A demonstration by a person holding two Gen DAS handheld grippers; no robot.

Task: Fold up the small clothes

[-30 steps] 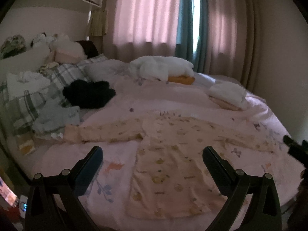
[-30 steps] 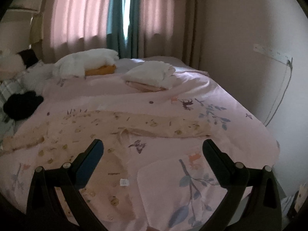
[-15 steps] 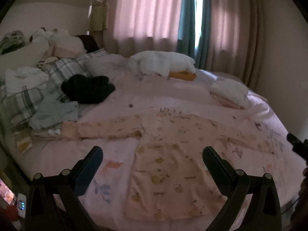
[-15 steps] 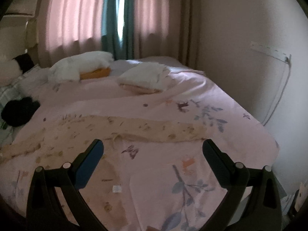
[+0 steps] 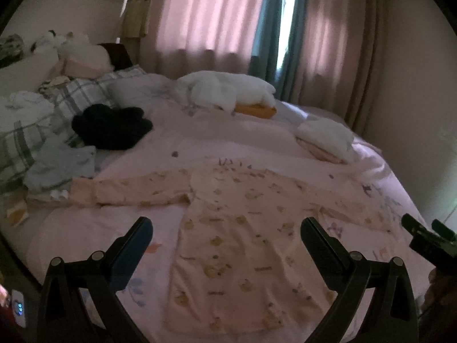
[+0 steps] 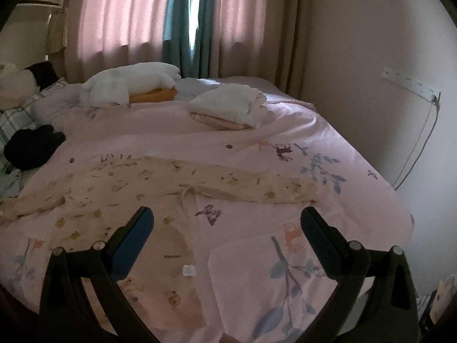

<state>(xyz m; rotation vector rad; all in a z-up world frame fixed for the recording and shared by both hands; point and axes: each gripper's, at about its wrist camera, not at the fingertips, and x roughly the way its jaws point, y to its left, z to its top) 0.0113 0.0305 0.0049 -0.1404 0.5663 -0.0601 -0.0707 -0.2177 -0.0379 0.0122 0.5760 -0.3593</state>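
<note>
- Left gripper [image 5: 225, 230] hovers over the bed [image 5: 257, 140], jaws wide apart, empty.
- Shirt [image 5: 242, 228] lies flat, both sleeves spread out.
- Right gripper [image 5: 428, 237] shows at the right edge; whether its jaws are parted can't be told.
- Black garment [image 5: 111, 127] lies near the pillows [image 5: 71, 100].

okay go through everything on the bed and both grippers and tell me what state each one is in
Left gripper: open, empty, above the bed.
Right gripper: open, empty.
Patterned baby top: unfolded, spread flat, both sleeves out sideways.
White and pink stack: folded.
White bundle on orange item: loosely heaped.
Black garment: crumpled.
Light blue garment: crumpled.
Curtains: mostly drawn, narrow gap.
</note>
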